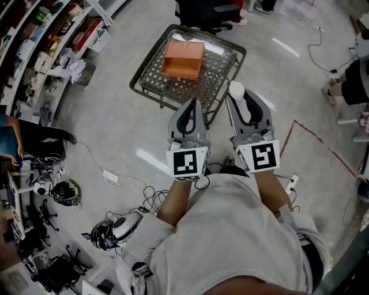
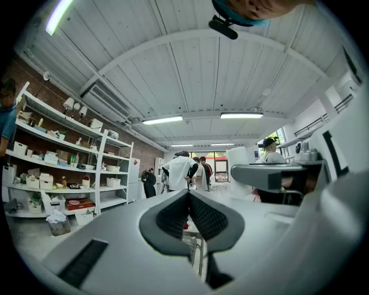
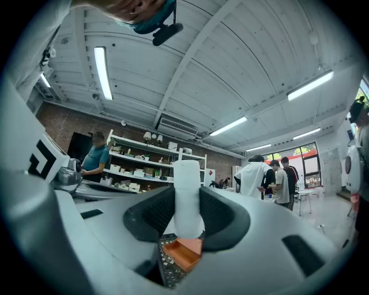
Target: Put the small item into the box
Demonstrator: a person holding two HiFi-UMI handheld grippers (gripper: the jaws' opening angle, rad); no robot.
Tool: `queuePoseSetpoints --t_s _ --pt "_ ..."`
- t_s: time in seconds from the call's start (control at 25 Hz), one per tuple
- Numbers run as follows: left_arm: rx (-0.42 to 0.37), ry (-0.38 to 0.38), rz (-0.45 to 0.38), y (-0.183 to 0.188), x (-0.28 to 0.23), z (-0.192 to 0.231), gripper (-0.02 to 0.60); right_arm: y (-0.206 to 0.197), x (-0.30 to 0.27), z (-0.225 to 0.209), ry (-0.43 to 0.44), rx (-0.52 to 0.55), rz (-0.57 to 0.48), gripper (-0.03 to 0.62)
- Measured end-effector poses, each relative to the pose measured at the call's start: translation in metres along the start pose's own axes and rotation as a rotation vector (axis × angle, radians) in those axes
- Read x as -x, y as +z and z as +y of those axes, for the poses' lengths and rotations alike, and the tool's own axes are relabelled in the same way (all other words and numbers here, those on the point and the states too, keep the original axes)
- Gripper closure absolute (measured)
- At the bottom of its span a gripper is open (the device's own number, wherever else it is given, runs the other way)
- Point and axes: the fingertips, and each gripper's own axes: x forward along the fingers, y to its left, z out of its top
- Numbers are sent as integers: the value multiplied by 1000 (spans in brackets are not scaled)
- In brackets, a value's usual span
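An open orange box (image 1: 182, 59) sits on a metal mesh cart (image 1: 149, 70) ahead of me, and also shows low between the right jaws as the orange box (image 3: 183, 252). My right gripper (image 1: 244, 102) is shut on a small white bottle (image 1: 240, 95), held upright near the cart's front right edge. The white bottle (image 3: 187, 199) stands pinched between both black pads in the right gripper view. My left gripper (image 1: 193, 107) hovers beside it at the cart's front edge. Its jaws (image 2: 188, 199) are shut with nothing in them.
Stocked shelves (image 1: 40, 46) run along the left wall. Cables and a power strip (image 1: 110, 176) lie on the floor, with helmets (image 1: 118, 229) lower left. A black chair (image 1: 207, 12) stands behind the cart. Red tape (image 1: 314, 138) marks the floor at right. People stand in the distance (image 2: 180, 170).
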Motion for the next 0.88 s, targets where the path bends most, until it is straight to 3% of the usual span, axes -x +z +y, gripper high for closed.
queuePoseSetpoints --t_s 0.4,0.88 --pt "8 13 11 -8 20 34 574 -8 -15 36 17 -22 2 471" --pt "38 39 57 -32 63 111 574 -17 -49 109 38 -7 33 471"
